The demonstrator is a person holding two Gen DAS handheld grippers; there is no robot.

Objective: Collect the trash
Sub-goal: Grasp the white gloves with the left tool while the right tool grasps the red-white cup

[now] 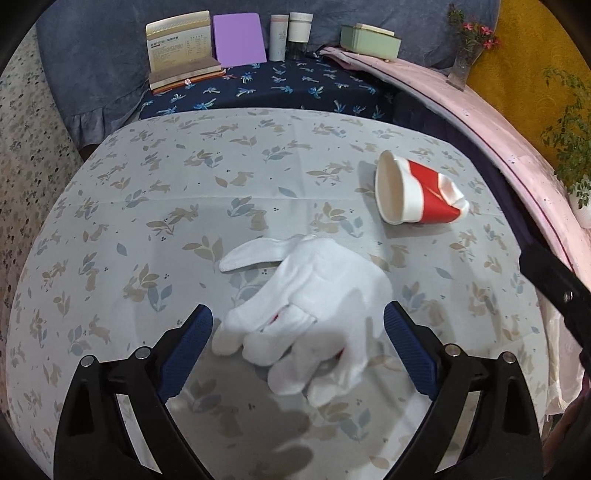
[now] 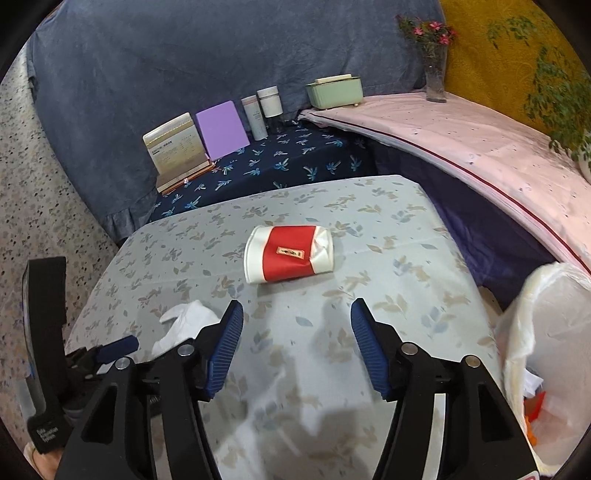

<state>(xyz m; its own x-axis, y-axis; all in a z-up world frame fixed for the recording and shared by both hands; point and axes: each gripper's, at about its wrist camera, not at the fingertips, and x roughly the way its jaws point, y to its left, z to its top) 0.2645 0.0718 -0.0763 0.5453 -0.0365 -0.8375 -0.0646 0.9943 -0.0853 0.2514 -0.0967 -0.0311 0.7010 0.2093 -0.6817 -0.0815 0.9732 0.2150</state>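
A white cloth glove [image 1: 314, 306] lies crumpled on the rabbit-print tablecloth [image 1: 155, 206], with a bit of red showing under its fingers. My left gripper [image 1: 297, 312] is open and straddles the glove, both blue pads clear of it. A crushed red-and-white paper cup [image 1: 417, 192] lies on its side beyond the glove, to the right. In the right wrist view the same cup [image 2: 291, 254] lies ahead of my right gripper [image 2: 296, 305], which is open with only tablecloth between its fingers. The glove [image 2: 184, 321] shows at the left of that view.
A white plastic trash bag [image 2: 546, 332] with scraps inside stands open off the table's right edge. Behind the table, books [image 1: 177, 48], a purple pad [image 1: 238, 37], two bottles [image 1: 291, 35] and a green box [image 1: 369, 40] line a dark floral surface. A flower vase [image 2: 436, 70] stands on the pink cloth.
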